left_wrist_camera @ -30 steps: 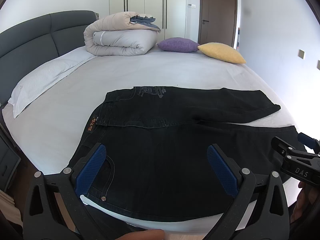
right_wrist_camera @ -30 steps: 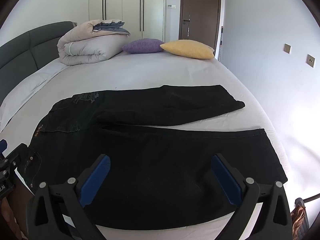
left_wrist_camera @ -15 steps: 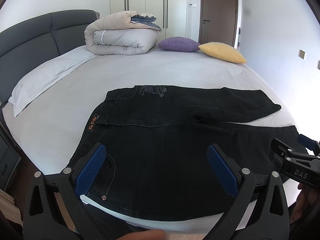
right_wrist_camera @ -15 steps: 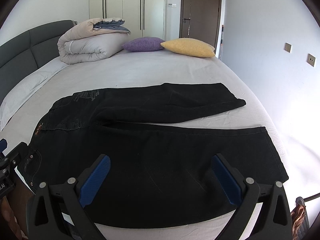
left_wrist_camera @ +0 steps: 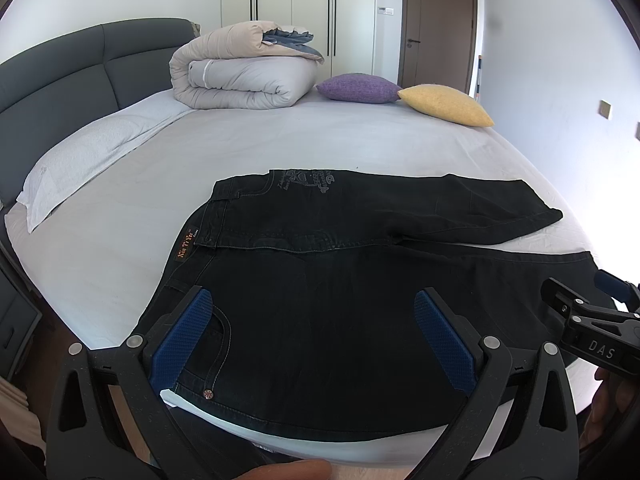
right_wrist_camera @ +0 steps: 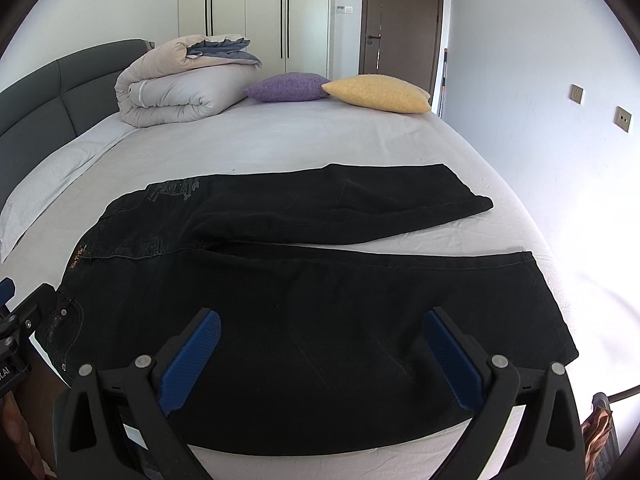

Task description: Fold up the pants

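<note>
Black pants [left_wrist_camera: 328, 280] lie flat on the white bed [left_wrist_camera: 280, 140], waistband to the left, legs spread to the right; they also show in the right wrist view [right_wrist_camera: 320, 304]. My left gripper [left_wrist_camera: 316, 340] is open and empty, hovering over the waist and near pocket. My right gripper [right_wrist_camera: 320, 360] is open and empty, hovering over the near leg. Each gripper shows at the edge of the other's view.
A folded duvet [left_wrist_camera: 240, 72], a purple cushion [left_wrist_camera: 356, 88] and a yellow cushion [left_wrist_camera: 444, 104] lie at the far side of the bed. A white pillow [left_wrist_camera: 80, 160] lies by the dark headboard [left_wrist_camera: 60, 76] on the left. Wardrobe and door stand behind.
Both grippers have drifted very slightly; the pants lie as before and both grippers stay open.
</note>
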Tool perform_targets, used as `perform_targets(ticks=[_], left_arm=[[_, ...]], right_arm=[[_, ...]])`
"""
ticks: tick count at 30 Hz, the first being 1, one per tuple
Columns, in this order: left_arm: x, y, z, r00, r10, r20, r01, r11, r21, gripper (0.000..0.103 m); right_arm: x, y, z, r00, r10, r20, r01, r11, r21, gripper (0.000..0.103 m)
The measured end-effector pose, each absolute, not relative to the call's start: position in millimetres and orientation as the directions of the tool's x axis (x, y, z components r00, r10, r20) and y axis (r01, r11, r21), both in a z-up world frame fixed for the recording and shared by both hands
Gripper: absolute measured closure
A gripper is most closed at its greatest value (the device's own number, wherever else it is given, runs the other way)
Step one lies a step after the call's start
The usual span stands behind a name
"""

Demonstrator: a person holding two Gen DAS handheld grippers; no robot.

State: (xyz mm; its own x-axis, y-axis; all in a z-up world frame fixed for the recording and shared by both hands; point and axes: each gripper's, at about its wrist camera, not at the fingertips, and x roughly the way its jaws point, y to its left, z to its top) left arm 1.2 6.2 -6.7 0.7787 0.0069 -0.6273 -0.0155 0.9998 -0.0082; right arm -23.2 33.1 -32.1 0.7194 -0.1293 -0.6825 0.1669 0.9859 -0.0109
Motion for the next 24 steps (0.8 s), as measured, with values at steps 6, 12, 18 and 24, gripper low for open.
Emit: perform_targets(ticks=[6, 12, 18, 24], left_arm=[[1.6, 7.5, -8.8, 0.778, 0.006, -0.628, -0.015, 1.000, -0.009, 0.000], [1.2, 9.1, -10.8, 0.778, 0.006, -0.629, -0.015, 1.000, -0.009, 0.000], [1.5, 8.9, -10.6, 0.777, 0.005, -0.629, -0.015, 1.000, -0.010, 0.000], [1.1, 9.9, -11.8, 0.777, 0.005, -0.630, -0.016, 1.000, -0.012, 0.000]], right_arm=[[-23.3, 33.2, -32.6, 0.718, -0.128, -0.684, 0.166, 0.986, -0.010, 0.000], [-24.0, 34.6, -33.9, 0.717, -0.128, -0.685, 0.165, 0.986, -0.011, 0.000], [-24.4, 35.1, -34.2, 0.717, -0.127, -0.686, 0.165, 0.986, -0.010, 0.000], [-24.8, 37.1, -35.4, 0.717, -0.126, -0.686, 0.164, 0.986, -0.011, 0.000]])
